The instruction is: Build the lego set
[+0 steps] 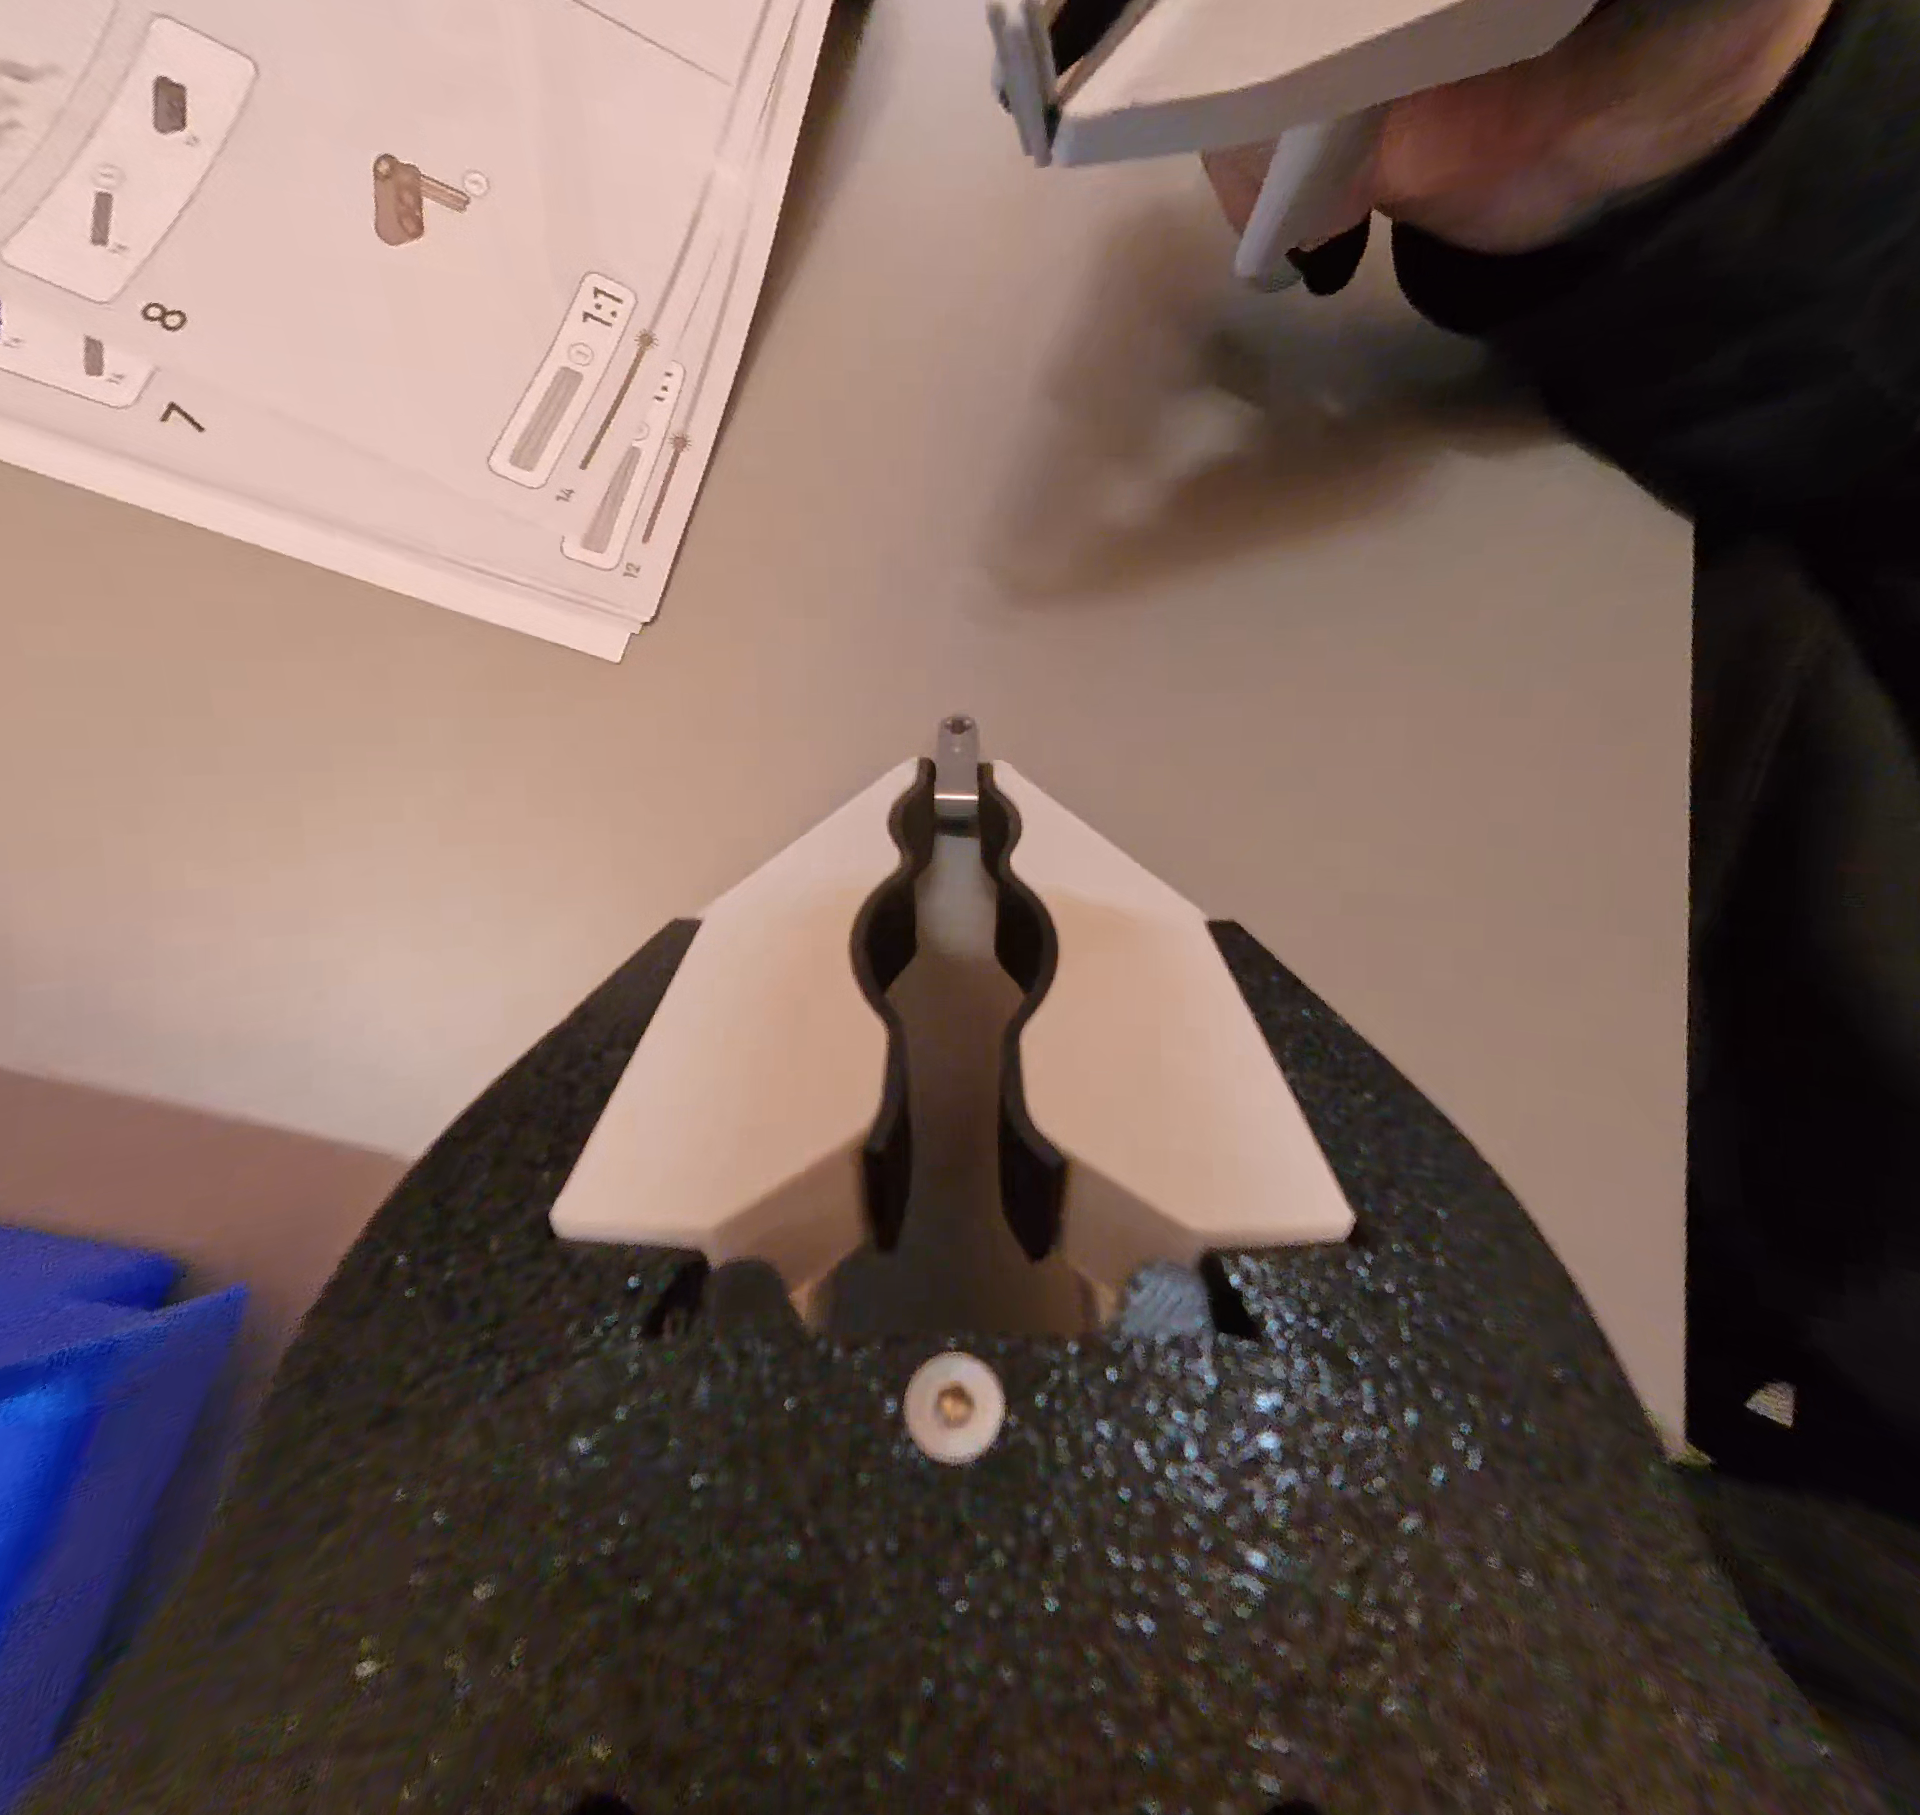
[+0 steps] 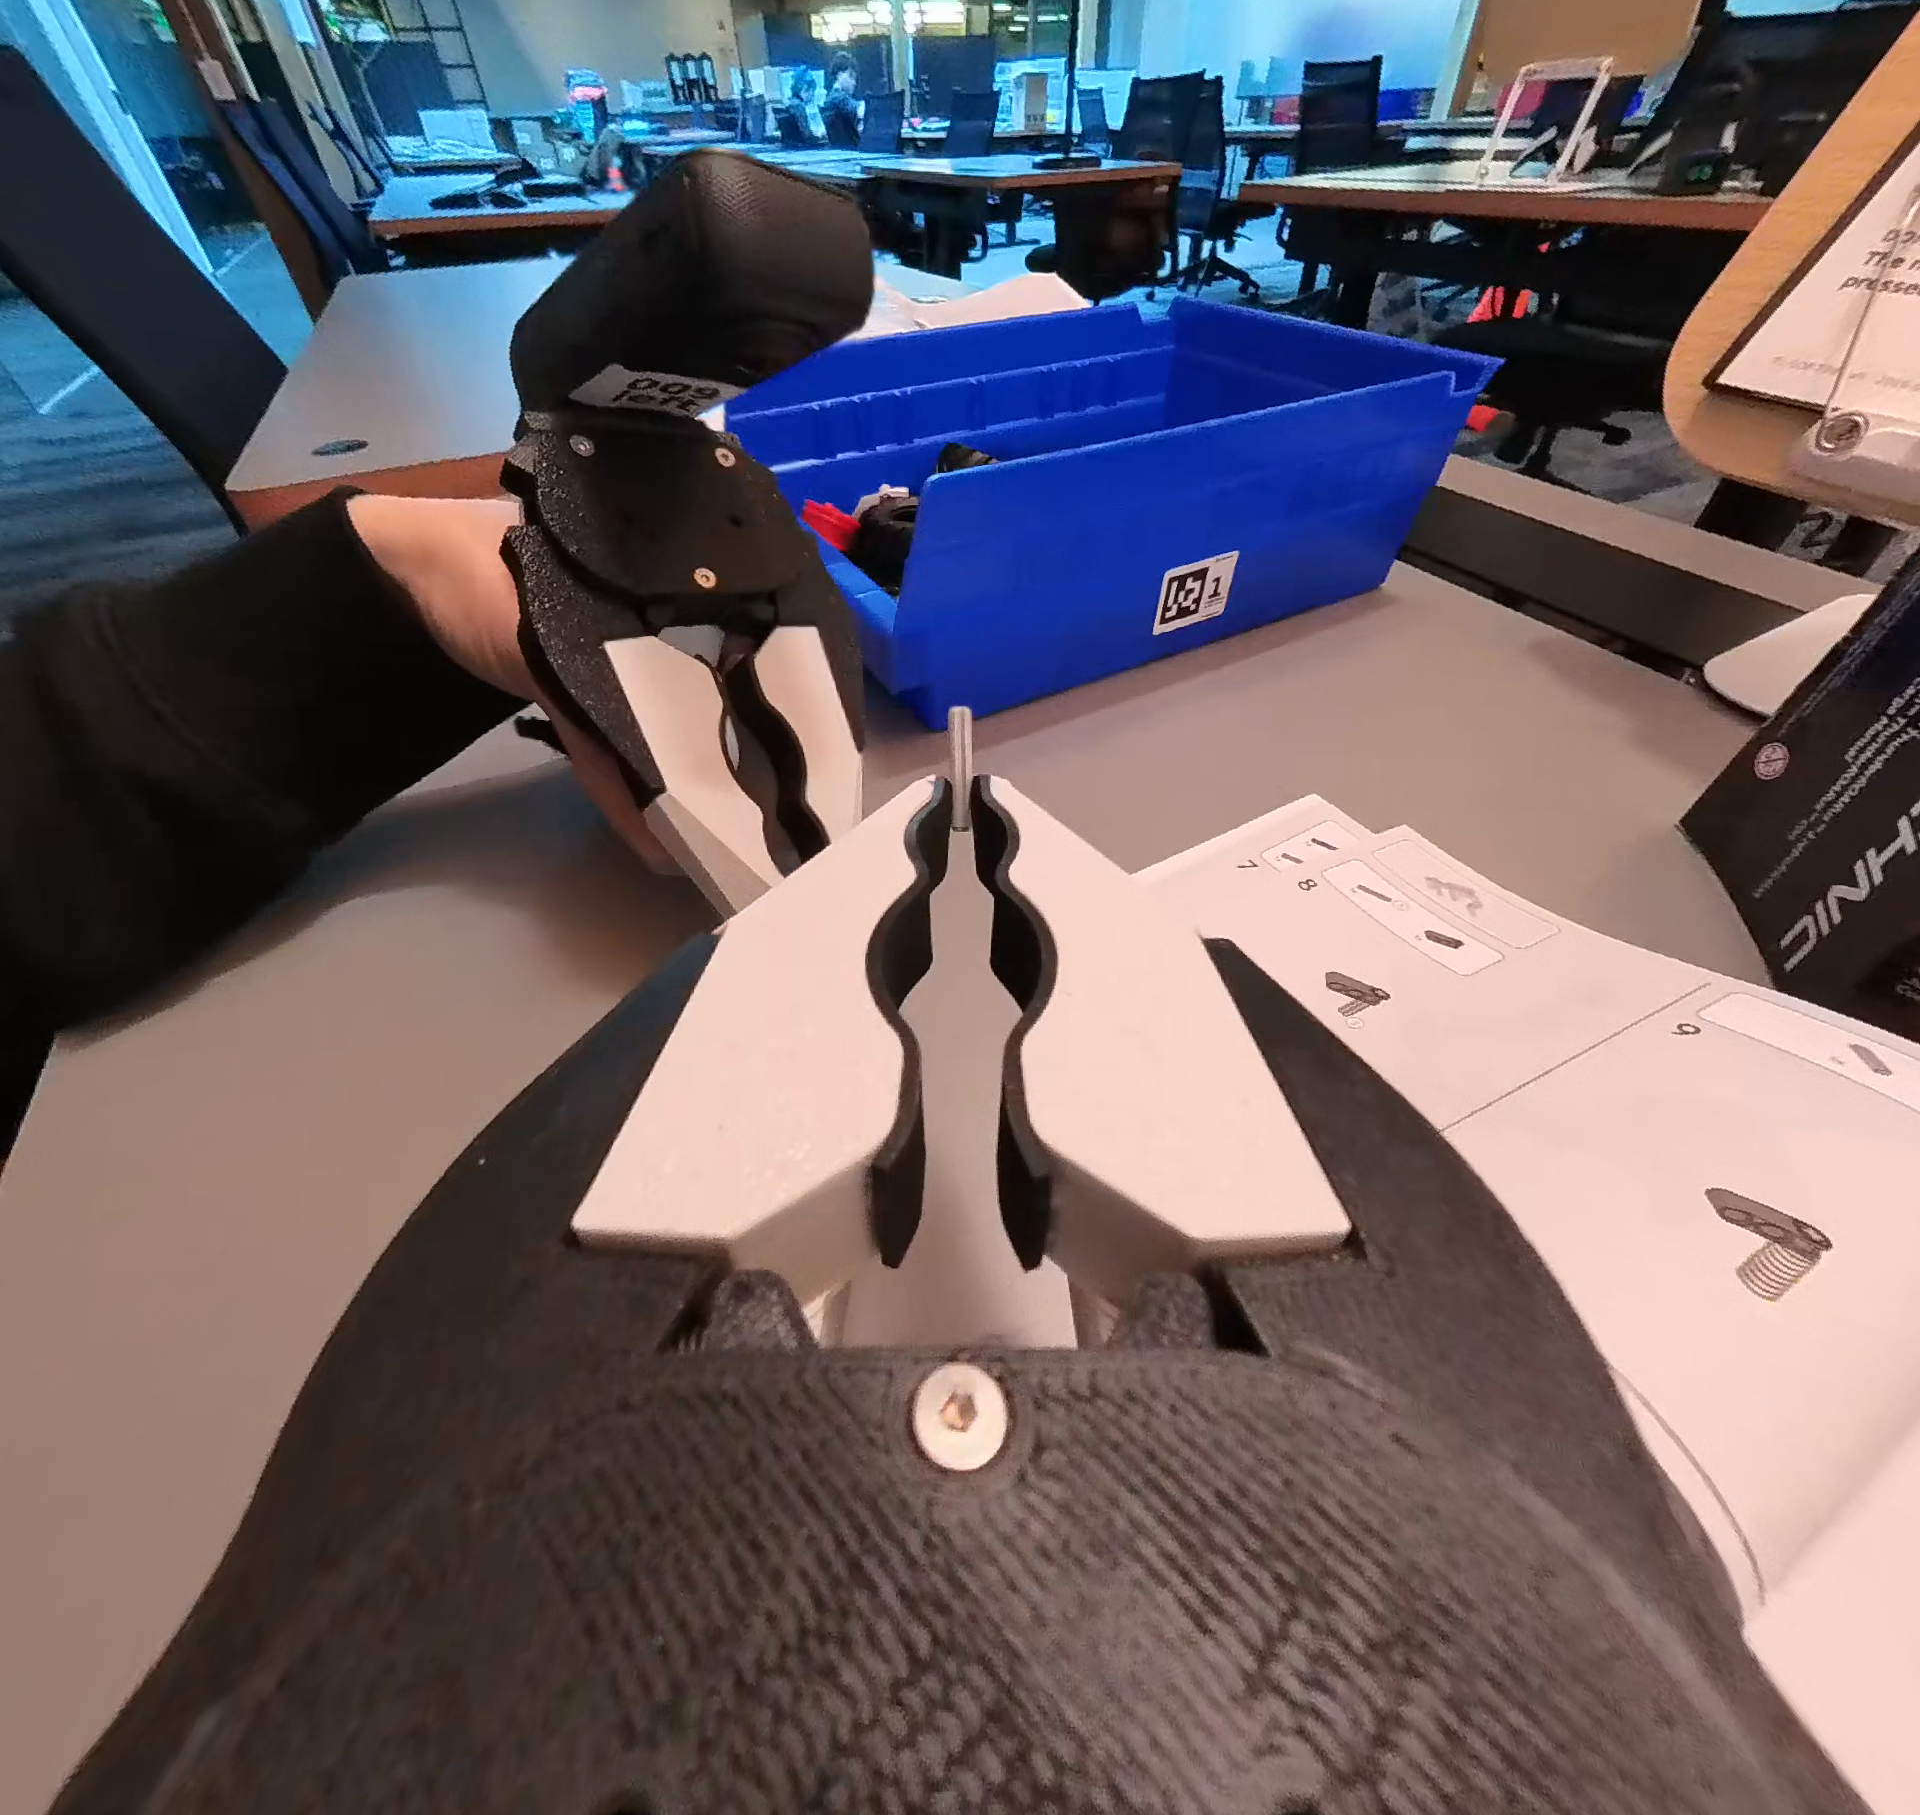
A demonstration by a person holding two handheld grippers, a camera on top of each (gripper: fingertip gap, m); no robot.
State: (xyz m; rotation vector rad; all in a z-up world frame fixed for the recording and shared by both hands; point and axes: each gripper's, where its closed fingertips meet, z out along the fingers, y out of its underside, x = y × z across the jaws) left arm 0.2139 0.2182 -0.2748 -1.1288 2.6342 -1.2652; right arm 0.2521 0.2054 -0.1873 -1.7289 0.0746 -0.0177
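My left gripper [image 1: 956,770] is shut on a small grey lego piece [image 1: 954,752] with a hole in its end; the piece sticks out just past the tips, above the grey table [image 1: 312,830]. My right gripper [image 2: 961,797] is shut on a thin grey axle [image 2: 960,757] that points up out of the tips. The left gripper also shows in the right wrist view [image 2: 795,830], close to the left of the right one, its tips hidden behind the right gripper's left finger. The right gripper shows in the left wrist view [image 1: 1049,92] at the top right, held by a hand.
The open instruction booklet [image 1: 416,207] lies on the table and also shows in the right wrist view [image 2: 1507,1059]. A blue bin [image 2: 1143,539] with loose parts stands behind the grippers; its corner shows in the left wrist view [image 1: 83,1402]. A black box [image 2: 1829,830] stands at the right. There is about 10 cm between the tips of the two grippers.
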